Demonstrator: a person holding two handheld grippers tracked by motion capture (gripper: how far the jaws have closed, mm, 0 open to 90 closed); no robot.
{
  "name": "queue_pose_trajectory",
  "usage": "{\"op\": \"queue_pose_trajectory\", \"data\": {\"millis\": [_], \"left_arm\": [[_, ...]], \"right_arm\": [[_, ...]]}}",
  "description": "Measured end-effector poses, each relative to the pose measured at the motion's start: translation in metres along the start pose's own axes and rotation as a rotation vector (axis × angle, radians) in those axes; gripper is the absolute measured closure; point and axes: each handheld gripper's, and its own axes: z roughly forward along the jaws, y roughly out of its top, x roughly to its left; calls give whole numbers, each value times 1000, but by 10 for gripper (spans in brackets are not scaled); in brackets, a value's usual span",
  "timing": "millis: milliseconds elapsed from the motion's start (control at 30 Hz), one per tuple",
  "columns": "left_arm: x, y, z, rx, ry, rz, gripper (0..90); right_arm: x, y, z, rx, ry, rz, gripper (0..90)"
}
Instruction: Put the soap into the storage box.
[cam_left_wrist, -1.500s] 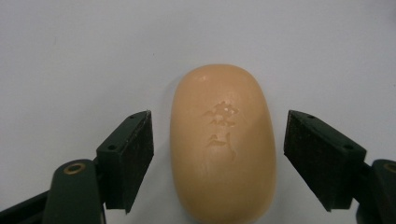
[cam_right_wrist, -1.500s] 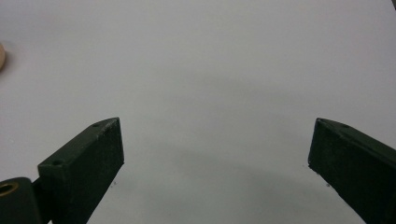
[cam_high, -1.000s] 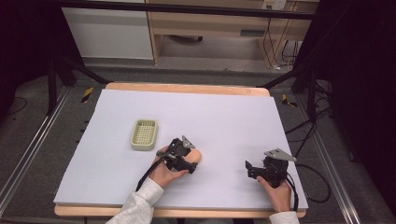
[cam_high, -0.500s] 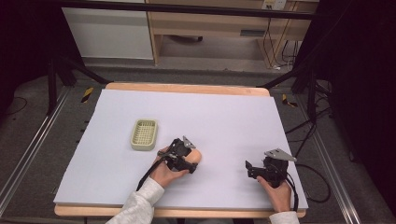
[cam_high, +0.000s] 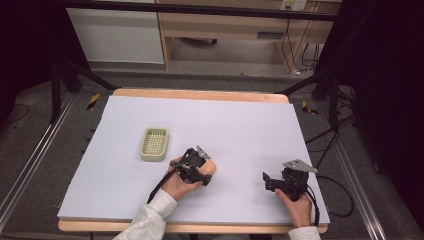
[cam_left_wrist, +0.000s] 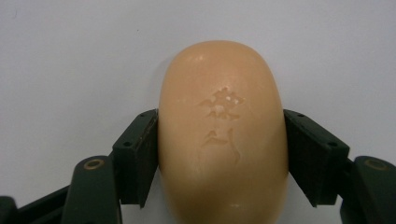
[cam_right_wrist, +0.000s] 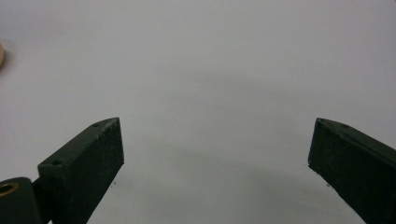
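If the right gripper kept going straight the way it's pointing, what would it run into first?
Probably nothing soon: the right gripper has open jaws with bare white table cover ahead. The soap in the left gripper lies off to one side, likely outside its line.

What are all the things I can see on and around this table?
soap bar: one, peach-orange with stamped marks, on the sheet near the front middle, between the left gripper's jaws
soap dish: one, pale green, slotted, on the sheet beyond and to the left of the soap
sheet: one, pale lilac-white, covering the table top
table: one, light wood edge showing at the far side
cabinet: one, white, on the floor beyond the table
left gripper: one, black, jaws against both sides of the soap bar
right gripper: one, black, jaws wide apart over bare sheet
hands: two, pale sleeves, at the front edge
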Motion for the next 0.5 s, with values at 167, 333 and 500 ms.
{"op": "queue_pose_trajectory", "data": {"millis": [167,333,500], "left_arm": [[0,0,0,3,3,1,316],[-1,0,-2,13,7,5,317],[-1,0,-5,11,4,2,318]], "right_arm": [[0,0,0,1,2,0,38],[-1,0,0,-2,3,3,38],[-1,0,0,-2,4,2,38]]}}
